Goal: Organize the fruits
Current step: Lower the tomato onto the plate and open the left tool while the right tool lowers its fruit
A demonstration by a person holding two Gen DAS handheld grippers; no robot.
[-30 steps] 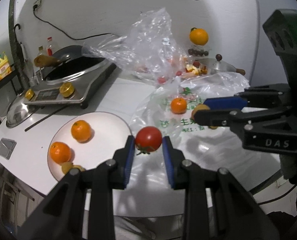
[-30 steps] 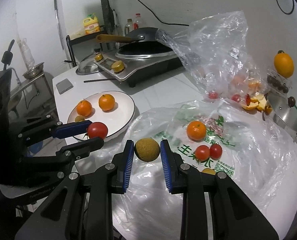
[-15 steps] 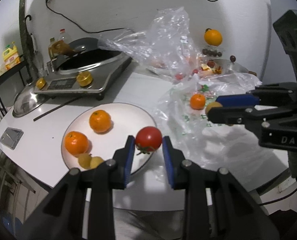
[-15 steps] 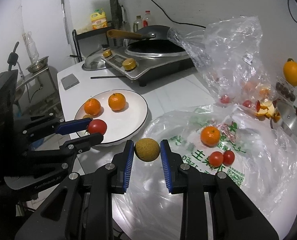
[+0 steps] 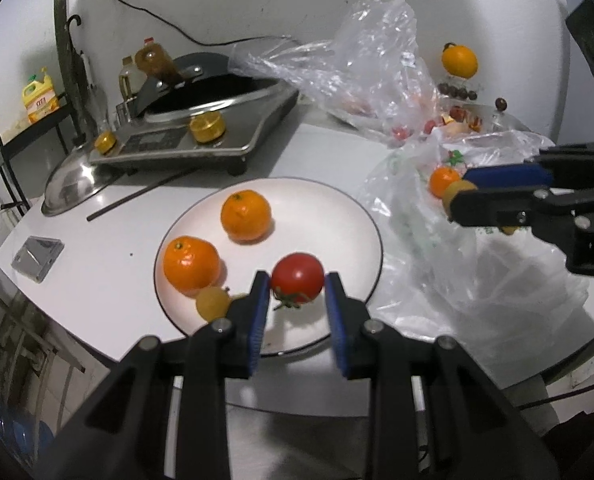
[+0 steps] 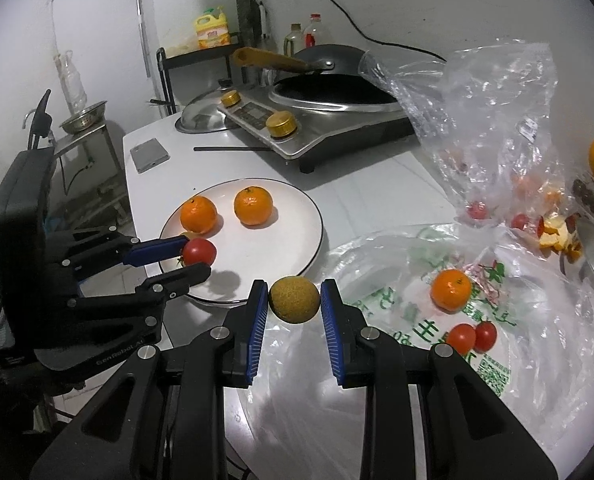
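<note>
My left gripper (image 5: 297, 292) is shut on a red tomato (image 5: 297, 278), held just above the near part of the white plate (image 5: 337, 216). On the plate lie two oranges (image 5: 245, 216) (image 5: 191, 264) and a small yellow-brown fruit (image 5: 213, 303). My right gripper (image 6: 294, 300) is shut on a round yellow-brown fruit (image 6: 295, 299), held over the edge of the flat plastic bag (image 6: 537, 344) just right of the plate (image 6: 297, 240). In the right wrist view the left gripper (image 6: 195, 254) and its tomato (image 6: 199, 252) hang over the plate's left rim. An orange (image 6: 451, 290) and two small tomatoes (image 6: 471, 336) lie on the bag.
An induction cooker with a black wok (image 5: 201, 120) stands behind the plate, with a steel lid (image 5: 71, 184) and a chopstick (image 5: 137, 198) beside it. A crumpled clear bag (image 6: 489, 120) with fruit scraps stands at the back right. A phone (image 5: 37, 252) lies near the table's left edge.
Both grippers have moved left toward the plate, each still holding its fruit. The tomato now hangs over the plate instead of over the bag's edge, and sits lower.
</note>
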